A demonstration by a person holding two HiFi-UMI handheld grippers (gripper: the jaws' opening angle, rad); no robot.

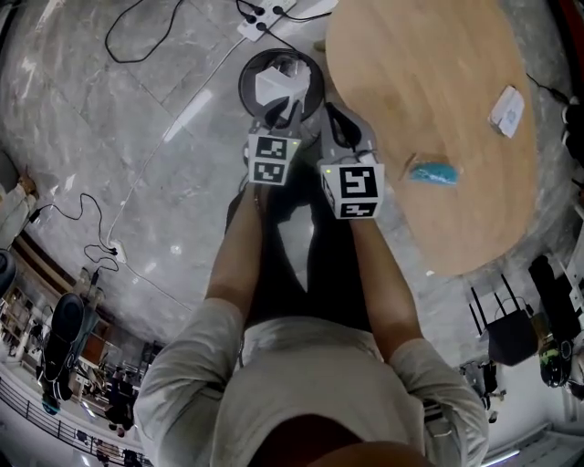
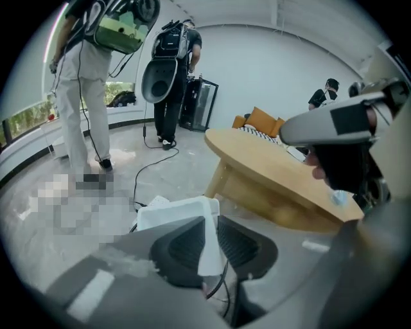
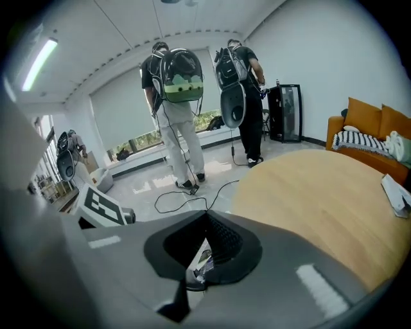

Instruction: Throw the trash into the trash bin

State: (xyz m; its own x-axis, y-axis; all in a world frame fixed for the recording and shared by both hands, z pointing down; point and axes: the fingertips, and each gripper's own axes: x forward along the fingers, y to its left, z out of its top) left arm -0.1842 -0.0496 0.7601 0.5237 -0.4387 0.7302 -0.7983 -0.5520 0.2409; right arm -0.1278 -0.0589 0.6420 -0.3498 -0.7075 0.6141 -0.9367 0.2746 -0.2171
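Note:
A round black trash bin (image 1: 249,75) stands on the floor by the table's edge. My left gripper (image 1: 279,111) hangs over it, shut on a white boxy piece of trash (image 1: 277,86). In the left gripper view the white piece (image 2: 172,214) sticks out past the pads, and a flap of it is pinched between them at my left gripper (image 2: 210,223). My right gripper (image 1: 338,123) is beside the bin, at the table's rim, jaws together. In its own view my right gripper (image 3: 207,223) holds nothing I can make out; only crumpled litter (image 3: 200,260) shows below the slit.
The round wooden table (image 1: 429,100) carries a crumpled blue wrapper (image 1: 432,173) and a white packet (image 1: 507,111). Cables and a power strip (image 1: 260,20) lie on the marble floor behind the bin. Two people with backpacks (image 3: 176,96) stand further off.

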